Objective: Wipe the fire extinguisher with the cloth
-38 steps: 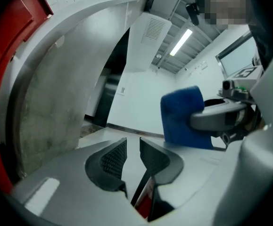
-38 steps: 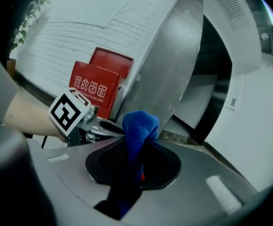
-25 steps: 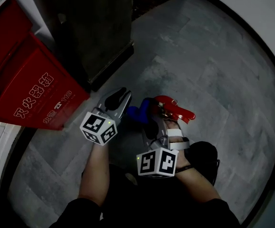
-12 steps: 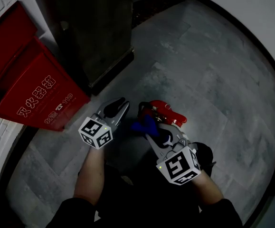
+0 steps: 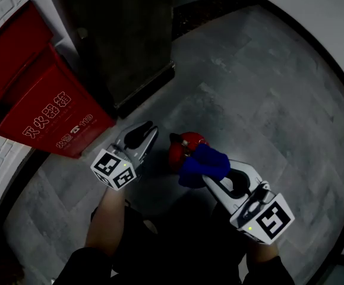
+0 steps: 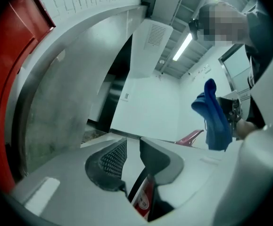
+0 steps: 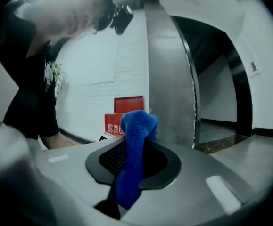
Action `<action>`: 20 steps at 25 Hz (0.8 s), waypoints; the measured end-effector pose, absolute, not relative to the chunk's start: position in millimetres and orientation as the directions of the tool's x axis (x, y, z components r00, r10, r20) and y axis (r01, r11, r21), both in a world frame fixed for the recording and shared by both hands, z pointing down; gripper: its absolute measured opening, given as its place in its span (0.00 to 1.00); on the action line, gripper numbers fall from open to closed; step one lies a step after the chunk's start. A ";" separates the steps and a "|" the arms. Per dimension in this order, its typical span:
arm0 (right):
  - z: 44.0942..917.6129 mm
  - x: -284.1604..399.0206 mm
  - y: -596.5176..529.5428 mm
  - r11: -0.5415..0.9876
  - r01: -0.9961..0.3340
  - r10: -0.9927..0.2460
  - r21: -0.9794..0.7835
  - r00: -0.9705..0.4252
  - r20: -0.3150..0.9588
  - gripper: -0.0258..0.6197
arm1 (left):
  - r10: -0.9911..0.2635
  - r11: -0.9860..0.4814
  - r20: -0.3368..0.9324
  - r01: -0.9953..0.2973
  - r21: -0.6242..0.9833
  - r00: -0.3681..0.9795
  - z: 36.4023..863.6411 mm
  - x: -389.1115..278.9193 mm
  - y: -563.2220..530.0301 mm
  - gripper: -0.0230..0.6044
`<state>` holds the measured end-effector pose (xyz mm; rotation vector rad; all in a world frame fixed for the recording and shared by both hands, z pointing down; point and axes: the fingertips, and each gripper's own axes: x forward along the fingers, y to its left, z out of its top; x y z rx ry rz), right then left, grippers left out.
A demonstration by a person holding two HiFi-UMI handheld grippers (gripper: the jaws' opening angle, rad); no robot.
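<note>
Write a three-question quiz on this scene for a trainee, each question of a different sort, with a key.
1. Multiple choice: which gripper is shut on the blue cloth? A. the left B. the right C. neither
2. True or false: in the head view the red fire-extinguisher box stands at the person's right.
3. Short answer: what red thing shows right beside the cloth in the head view?

Key
1. B: the right gripper has the cloth clamped between its jaws.
2. False: the box is at the left, against the white brick wall.
3. The fire extinguisher.
</note>
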<state>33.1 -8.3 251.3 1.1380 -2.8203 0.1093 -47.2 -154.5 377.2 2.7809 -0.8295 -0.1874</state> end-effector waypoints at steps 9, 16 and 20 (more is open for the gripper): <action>234.2 130.5 -18.0 0.640 -0.767 -0.768 -0.048 -0.636 -0.068 0.15 | -0.556 -0.825 -0.055 -0.544 0.152 0.829 341.9 -40.4 -171.3 0.17; 200.9 145.9 -38.1 0.581 -0.806 -0.810 -0.115 -0.586 0.014 0.15 | -0.609 -0.769 -0.017 -0.585 0.260 0.793 265.8 -65.9 -147.4 0.14; 145.1 141.7 -34.6 0.567 -0.813 -0.809 -0.132 -0.580 0.097 0.15 | -0.640 -0.719 0.066 -0.627 0.302 0.766 204.5 -76.8 -117.0 0.15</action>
